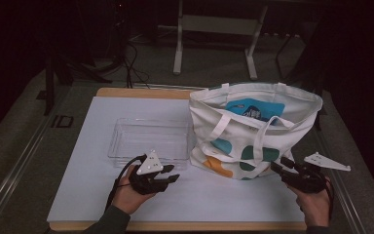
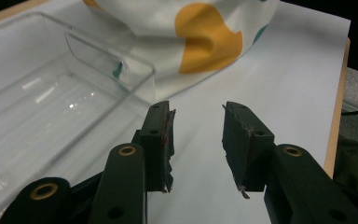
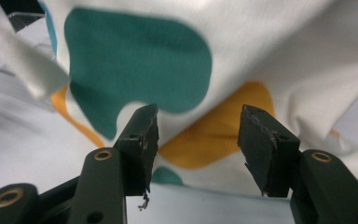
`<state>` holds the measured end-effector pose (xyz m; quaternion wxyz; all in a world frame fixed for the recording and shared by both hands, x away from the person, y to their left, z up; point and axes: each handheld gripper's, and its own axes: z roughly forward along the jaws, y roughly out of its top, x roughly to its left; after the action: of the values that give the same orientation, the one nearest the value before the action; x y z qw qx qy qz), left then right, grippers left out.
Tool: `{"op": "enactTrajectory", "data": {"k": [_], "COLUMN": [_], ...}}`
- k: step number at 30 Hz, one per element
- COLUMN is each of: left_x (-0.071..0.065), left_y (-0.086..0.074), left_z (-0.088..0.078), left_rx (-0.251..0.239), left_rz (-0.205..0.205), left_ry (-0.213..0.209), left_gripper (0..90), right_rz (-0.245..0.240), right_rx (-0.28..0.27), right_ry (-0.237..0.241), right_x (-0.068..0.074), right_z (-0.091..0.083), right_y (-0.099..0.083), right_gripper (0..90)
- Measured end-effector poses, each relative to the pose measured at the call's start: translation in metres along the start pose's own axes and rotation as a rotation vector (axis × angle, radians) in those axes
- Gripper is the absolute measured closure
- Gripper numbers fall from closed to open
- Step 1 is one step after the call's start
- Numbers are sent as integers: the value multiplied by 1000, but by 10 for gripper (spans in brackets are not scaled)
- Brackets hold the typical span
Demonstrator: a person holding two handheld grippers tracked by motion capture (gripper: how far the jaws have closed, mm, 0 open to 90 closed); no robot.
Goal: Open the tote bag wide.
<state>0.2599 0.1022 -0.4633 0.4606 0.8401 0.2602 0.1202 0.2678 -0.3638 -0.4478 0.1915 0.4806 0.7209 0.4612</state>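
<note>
A white worktop [image 1: 97, 195] carries a clear tray [image 1: 148, 141] and, touching its right side, a spotted tote bag [image 1: 253, 131] (standing open). Left gripper [image 1: 171, 177] and right gripper [image 1: 278, 165] hover near it, jaws spread, pinching nothing.

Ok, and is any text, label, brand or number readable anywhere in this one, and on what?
None can be read.
Blue packet inside the tote bag: a dark print with pale marks, too small and blurred to read.
Tote bag front: teal and orange blobs, no lettering.
Clear tray, left gripper, right gripper: no markings visible.
</note>
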Motion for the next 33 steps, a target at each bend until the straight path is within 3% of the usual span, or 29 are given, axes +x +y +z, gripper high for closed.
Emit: {"op": "enactTrajectory", "data": {"k": [12, 15, 16, 24, 33], "left_x": [25, 35, 39, 60, 80], "left_y": [33, 43, 48, 76, 96], "left_z": [-1, -2, -2, 4, 33], "left_rx": [-11, -29, -30, -38, -2], "left_rz": [35, 25, 22, 9, -14], "left_ry": [32, 37, 40, 55, 41], "left_gripper": [624, 620, 615, 611, 595], "right_rz": [44, 51, 69, 60, 49], "right_rx": [6, 3, -8, -5, -10], "right_ry": [68, 81, 96, 103, 88], "right_x": [-14, -17, -21, -21, -18], "right_z": [8, 7, 4, 4, 3], "right_y": [16, 17, 17, 18, 19], "right_gripper": [592, 606, 660, 730, 846]}}
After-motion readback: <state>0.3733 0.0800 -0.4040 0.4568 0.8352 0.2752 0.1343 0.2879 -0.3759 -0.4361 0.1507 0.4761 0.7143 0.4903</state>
